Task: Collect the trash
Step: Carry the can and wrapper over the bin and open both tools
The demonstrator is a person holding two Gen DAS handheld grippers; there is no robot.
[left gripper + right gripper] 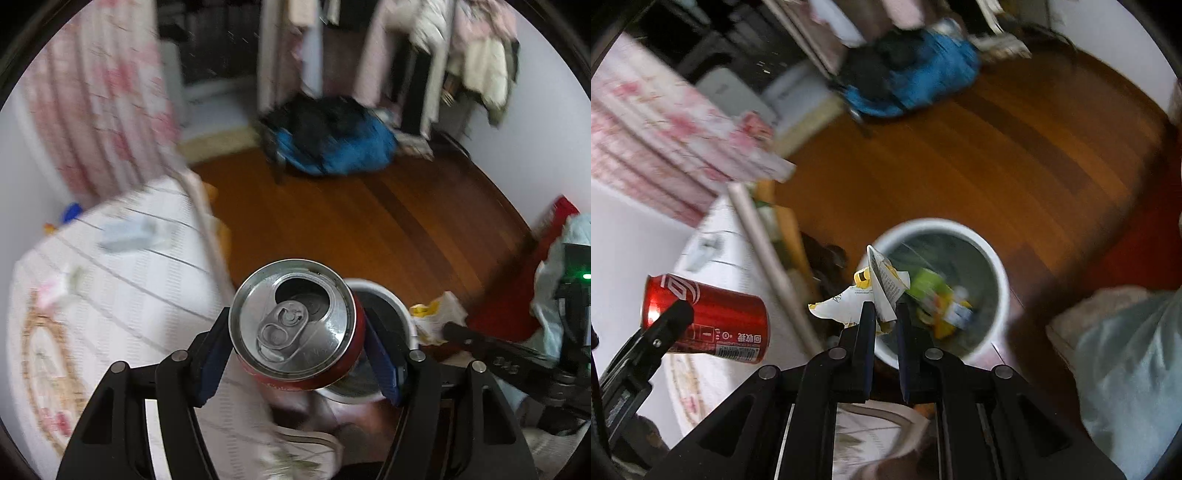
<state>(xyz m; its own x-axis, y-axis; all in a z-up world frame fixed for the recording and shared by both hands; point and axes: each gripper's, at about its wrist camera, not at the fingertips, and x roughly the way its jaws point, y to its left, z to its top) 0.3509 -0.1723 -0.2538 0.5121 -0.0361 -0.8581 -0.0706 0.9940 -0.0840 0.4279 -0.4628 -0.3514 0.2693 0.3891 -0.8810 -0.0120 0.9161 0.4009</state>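
Now, left gripper (pixel 295 350): closed across the sides of a red soda can (pixel 295 325), opened top toward the camera, carried in the air beside the bed.
Right gripper (pixel 885 325): fingers nearly together, pinching a crumpled white-and-yellow wrapper (pixel 871 295) above the near rim of the bin.
Can position: in the right wrist view the red soda can (pixel 713 321) hangs left of the wrapper, well short of the bin, over the bed's edge.
Bin: a white round trash bin (pixel 993 266) on the wooden floor (pixel 997 155), lined dark, already holding green and yellow packaging (pixel 942 299).
Done so far: judging by the bin's contents, some trash is already in; both tools are loaded.
Left to do: drop the wrapper, then the can; a pale item (pixel 129 232) on the bed (pixel 122 295) may also be trash, too blurred to tell.
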